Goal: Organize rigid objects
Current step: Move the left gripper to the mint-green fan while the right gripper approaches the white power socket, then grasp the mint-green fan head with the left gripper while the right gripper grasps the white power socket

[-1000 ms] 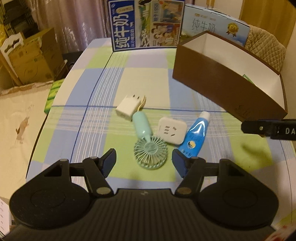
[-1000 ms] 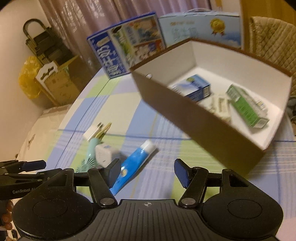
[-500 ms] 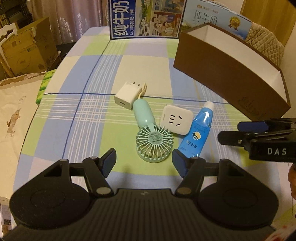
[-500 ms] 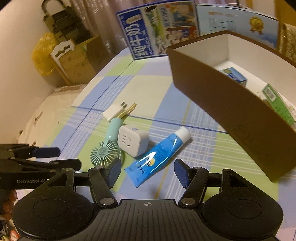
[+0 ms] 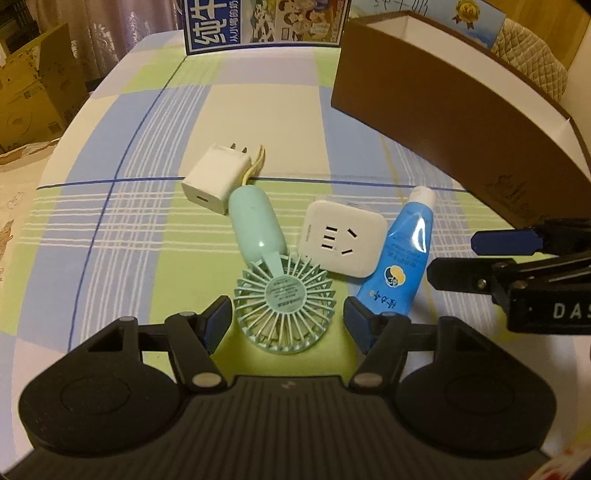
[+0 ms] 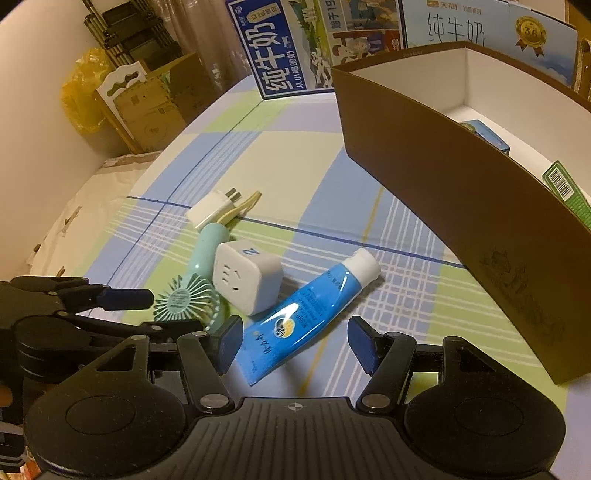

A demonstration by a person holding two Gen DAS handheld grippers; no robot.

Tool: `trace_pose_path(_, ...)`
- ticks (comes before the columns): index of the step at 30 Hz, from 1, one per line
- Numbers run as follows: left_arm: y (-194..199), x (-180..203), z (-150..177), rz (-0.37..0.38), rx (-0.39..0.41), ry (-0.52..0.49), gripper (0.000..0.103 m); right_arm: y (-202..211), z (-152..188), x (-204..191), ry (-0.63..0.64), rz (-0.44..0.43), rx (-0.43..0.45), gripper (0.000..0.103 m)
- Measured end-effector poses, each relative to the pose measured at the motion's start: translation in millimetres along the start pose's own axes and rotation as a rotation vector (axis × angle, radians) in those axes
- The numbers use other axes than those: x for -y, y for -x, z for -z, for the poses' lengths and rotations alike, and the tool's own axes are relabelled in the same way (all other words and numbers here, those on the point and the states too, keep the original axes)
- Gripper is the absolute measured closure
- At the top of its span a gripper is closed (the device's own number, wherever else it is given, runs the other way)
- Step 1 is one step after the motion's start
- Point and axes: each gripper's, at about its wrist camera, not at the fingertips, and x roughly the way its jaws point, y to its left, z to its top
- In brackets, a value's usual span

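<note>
On the checked tablecloth lie a mint hand fan [image 5: 275, 275] [image 6: 192, 291], a white socket cube [image 5: 341, 238] [image 6: 245, 275], a white charger plug [image 5: 218, 179] [image 6: 212, 208] and a blue tube [image 5: 400, 260] [image 6: 306, 306]. My left gripper [image 5: 286, 319] is open, its fingers on either side of the fan head. My right gripper [image 6: 295, 343] is open just above the tube's flat end; it also shows at the right of the left wrist view [image 5: 480, 258]. The brown box [image 5: 461, 110] [image 6: 461, 199] stands at the right.
The box holds a blue carton [image 6: 487, 134] and a green carton [image 6: 569, 188]. Milk cartons [image 5: 266, 22] [image 6: 325, 40] stand at the table's far edge. Cardboard boxes [image 5: 33, 88] [image 6: 147, 107] sit on the floor at the left.
Both grippers have moved down and closer to the cluster. The left now flanks the fan head. The right has swung from the box to the tube.
</note>
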Motion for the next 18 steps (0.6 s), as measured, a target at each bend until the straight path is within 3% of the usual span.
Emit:
trace_pose_path(8, -16, -4, -3, 0.001, -0.004, 0.003, 0.041, -13, -5, 2, 0.014, -0.018, -0.011, 0.042)
trace_pose_path(18, -8, -22, 11, 0.027, 0.012, -0.008, 0.042, -34, -16, -8, 0.072, -0.058, -0.021, 0.042)
